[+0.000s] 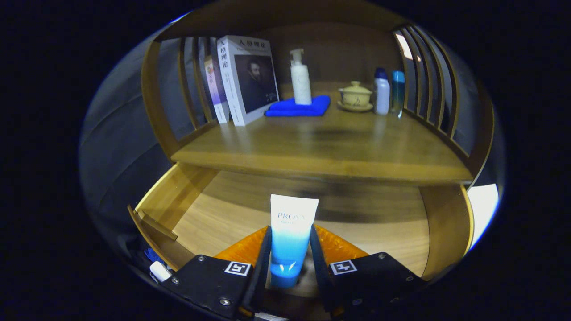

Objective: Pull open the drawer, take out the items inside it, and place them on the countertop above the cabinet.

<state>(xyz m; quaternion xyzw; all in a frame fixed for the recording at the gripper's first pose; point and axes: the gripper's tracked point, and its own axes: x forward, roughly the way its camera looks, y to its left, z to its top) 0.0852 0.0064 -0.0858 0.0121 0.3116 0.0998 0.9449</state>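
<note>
The drawer [312,223] stands pulled open below the fingers, so the first part of the task looks done. The gripper [290,254] has its fingers clamped on a white-and-blue tube [292,232], one finger pressing each side of its lower body; the tube stands upright between them, cap end down, with its flat end rising just past the fingertips. It appears lifted over the open drawer, not yet set down.

Beyond the fingers and above the drawer lies the wooden surface [321,147], where the tube is meant to go. Its near half is bare (a fair landing place, in my judgement). Farther back stand two books [243,78], a white pump bottle [300,78] on a folded blue cloth [299,108], a lidded cup on a saucer [355,96], and two small bottles [388,91] side by side.

What remains: carry the tube up and forward, release it on the surface, then check the drawer. Its visible floor holds nothing else, though the part under the fingers is hidden.
</note>
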